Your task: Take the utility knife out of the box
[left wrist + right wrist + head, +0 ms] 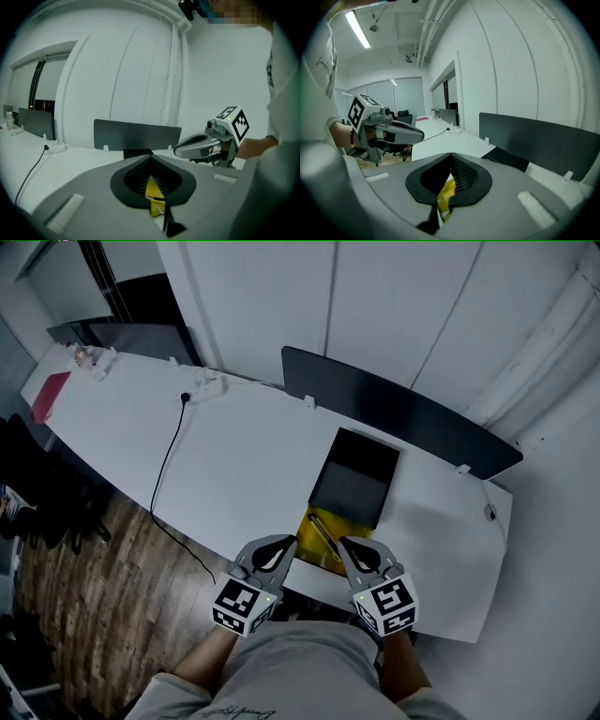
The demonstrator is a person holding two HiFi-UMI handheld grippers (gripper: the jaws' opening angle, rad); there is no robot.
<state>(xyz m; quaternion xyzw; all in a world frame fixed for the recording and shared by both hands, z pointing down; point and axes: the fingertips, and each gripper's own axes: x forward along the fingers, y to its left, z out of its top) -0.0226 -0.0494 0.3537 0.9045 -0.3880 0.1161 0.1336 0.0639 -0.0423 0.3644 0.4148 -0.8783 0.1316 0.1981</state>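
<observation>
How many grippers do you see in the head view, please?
2. The left gripper is over the near edge of the table, left of the yellow box; the right gripper is at the box's right. None seems hidden.

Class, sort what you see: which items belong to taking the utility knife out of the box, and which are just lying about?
Job: black box; yellow tray with a slim bar, likely the utility knife; left gripper; right gripper.
Lying about: power strip; black cable; red folder; dark divider panel.
</observation>
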